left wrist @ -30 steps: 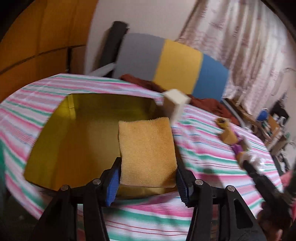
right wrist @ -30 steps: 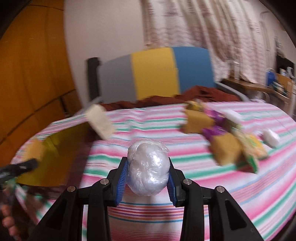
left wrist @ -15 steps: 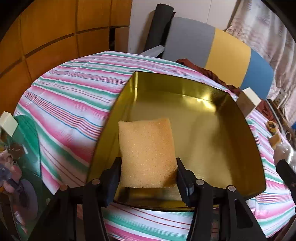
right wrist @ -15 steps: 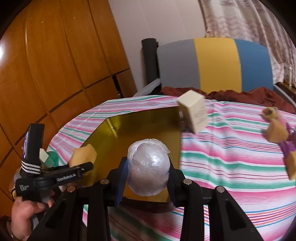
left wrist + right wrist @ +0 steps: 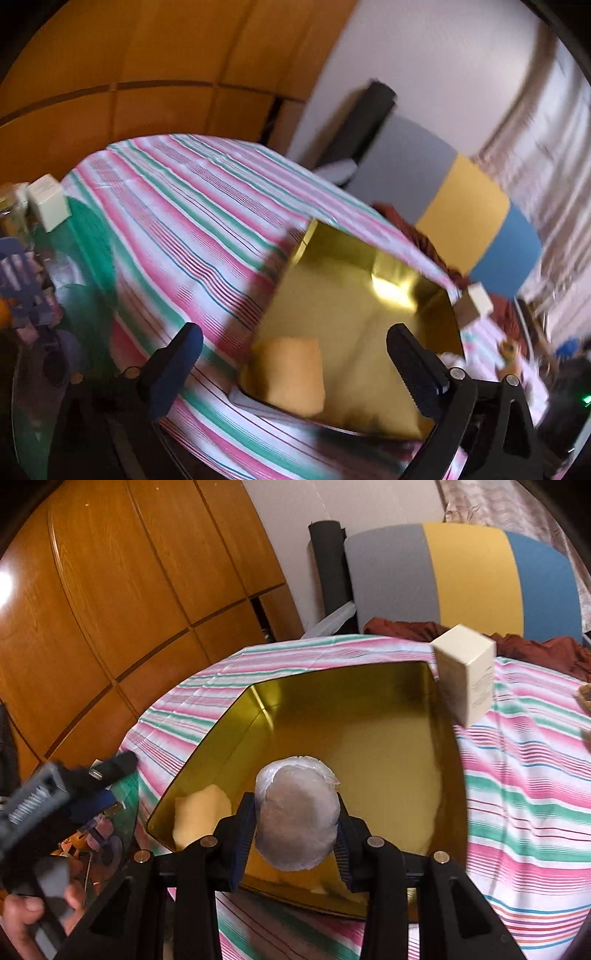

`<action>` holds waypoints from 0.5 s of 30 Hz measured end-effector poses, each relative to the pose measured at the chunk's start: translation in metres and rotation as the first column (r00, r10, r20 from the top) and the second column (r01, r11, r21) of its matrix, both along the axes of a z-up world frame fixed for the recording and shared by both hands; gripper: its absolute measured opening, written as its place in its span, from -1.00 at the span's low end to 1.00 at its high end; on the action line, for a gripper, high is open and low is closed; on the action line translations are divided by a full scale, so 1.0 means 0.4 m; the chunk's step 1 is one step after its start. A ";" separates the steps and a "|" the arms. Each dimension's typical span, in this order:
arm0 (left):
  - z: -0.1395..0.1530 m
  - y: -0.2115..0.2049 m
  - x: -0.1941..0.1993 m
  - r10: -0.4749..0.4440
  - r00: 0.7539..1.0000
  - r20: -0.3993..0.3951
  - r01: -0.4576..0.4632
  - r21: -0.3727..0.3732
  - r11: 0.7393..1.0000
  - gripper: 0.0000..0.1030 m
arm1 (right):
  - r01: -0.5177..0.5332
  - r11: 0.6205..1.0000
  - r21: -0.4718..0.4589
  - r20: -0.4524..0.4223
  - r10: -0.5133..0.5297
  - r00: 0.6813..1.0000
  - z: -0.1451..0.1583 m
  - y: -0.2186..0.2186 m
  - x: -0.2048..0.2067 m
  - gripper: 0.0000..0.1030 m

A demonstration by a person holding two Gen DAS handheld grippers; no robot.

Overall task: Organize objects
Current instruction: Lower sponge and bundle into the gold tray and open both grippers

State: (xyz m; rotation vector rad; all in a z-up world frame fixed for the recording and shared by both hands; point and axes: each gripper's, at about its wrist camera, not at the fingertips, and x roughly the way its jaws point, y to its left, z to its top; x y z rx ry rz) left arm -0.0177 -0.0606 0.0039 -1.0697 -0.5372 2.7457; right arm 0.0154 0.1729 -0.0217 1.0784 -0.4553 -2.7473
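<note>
The right tongs (image 5: pixel 297 827) grip a plastic-wrapped ball (image 5: pixel 297 818) above the gold tin (image 5: pixel 225 734), near its front wall. If they let go here, the ball could roll over the low wall or onto the sponge (image 5: pixel 201 814) in the tin's near-left corner. The left tongs (image 5: pixel 295 369) are wide open and hold nothing. Only the left view shows objects at the tabletop (image 5: pixel 177 206) left edge; only the right shows the ball.
</note>
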 end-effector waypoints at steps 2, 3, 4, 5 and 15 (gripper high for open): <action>0.012 -0.015 0.003 0.031 0.999 -0.018 -0.031 0.014 0.999 0.99 | -0.024 1.000 -0.009 0.016 0.024 1.000 -0.008 -0.017 -0.017 -0.23; 0.013 -0.019 0.002 0.041 0.999 -0.018 -0.041 0.012 0.999 1.00 | -0.037 0.999 -0.011 0.025 0.037 0.999 -0.013 -0.027 -0.026 -0.20; 0.015 -0.017 -0.001 0.043 0.999 -0.014 -0.043 0.010 0.999 1.00 | -0.047 0.999 -0.012 0.040 0.048 0.998 -0.019 -0.036 -0.034 -0.04; 0.012 -0.016 -0.004 0.043 0.999 -0.008 -0.043 0.010 0.999 1.00 | -0.054 0.998 -0.012 0.054 0.054 0.997 -0.024 -0.042 -0.041 0.10; -0.020 0.014 0.002 -0.001 0.999 0.038 -0.001 0.036 0.999 1.00 | 0.048 0.999 -0.019 0.011 -0.048 0.999 0.011 0.046 -0.007 0.36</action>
